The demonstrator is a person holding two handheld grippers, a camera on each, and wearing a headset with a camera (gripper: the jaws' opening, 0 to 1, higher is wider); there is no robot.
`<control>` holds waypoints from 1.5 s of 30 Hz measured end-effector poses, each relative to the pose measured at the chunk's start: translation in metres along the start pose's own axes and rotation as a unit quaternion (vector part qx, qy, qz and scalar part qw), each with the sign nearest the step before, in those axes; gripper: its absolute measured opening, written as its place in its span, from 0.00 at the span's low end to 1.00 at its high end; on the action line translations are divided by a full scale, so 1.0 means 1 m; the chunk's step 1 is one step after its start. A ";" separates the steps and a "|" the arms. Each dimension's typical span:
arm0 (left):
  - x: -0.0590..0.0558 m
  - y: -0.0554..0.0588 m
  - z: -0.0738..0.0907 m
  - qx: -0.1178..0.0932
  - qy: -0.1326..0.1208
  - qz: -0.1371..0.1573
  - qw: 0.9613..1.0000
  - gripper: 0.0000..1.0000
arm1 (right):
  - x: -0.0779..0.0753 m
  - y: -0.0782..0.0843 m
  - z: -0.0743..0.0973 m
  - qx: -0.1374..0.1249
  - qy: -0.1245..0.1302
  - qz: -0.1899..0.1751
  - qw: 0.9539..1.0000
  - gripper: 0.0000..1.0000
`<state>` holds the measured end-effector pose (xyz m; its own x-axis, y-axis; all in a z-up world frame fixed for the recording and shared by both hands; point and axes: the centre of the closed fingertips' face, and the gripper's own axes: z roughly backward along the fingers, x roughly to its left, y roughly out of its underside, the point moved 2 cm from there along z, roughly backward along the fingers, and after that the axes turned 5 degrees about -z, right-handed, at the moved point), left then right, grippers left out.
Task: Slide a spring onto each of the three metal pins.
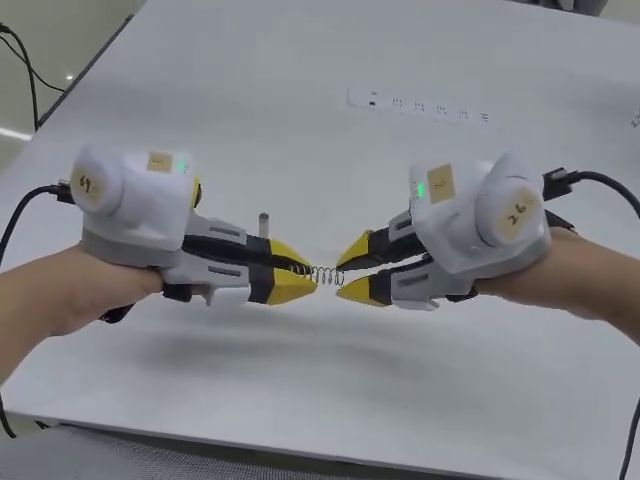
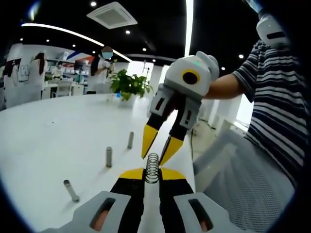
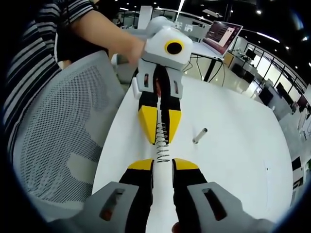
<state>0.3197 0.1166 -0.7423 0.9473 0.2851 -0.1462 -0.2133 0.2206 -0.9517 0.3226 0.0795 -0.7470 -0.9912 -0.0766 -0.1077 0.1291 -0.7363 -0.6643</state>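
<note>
Mid-frame in the head view, the left gripper [image 1: 303,276] pinches one end of the spring [image 1: 327,274]; the right gripper [image 1: 347,276] gapes narrowly round the other end; likely a handover; next, the right closes, then aims for the metal pin [image 1: 264,224] just above.

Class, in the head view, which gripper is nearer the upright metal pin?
Left. The left gripper sits just in front of the pin; the right gripper is farther off, to its right.

White bench [image 1: 300,100], left hand-held gripper [image 1: 308,277] and right hand-held gripper [image 1: 344,276] white and grey with black jaws tipped yellow, silvery spring [image 1: 327,275], grey metal pins [image 2: 109,157], dark-and-white striped shirt [image 2: 272,111], grey mesh chair [image 3: 63,131]
</note>
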 end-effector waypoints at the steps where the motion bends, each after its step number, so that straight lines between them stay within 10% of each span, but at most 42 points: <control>1: 0.000 0.000 0.000 0.000 0.000 0.000 1.000 0.02 | 0.000 0.000 0.000 0.000 0.000 0.001 1.000 0.12; 25: -0.004 0.009 -0.001 0.027 0.001 -0.014 1.000 0.02 | 0.002 -0.034 0.010 0.011 -0.016 0.094 0.995 0.07; 45: -0.008 0.006 -0.006 0.027 0.005 -0.023 0.999 0.02 | 0.007 -0.062 0.003 -0.052 -0.034 0.038 0.997 0.07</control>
<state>0.3125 0.1098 -0.7483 0.9588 0.2640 -0.1047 -0.1811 0.2842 -0.9415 0.3071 0.1222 -0.7045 -0.9778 -0.1772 -0.1122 0.2021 -0.6530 -0.7299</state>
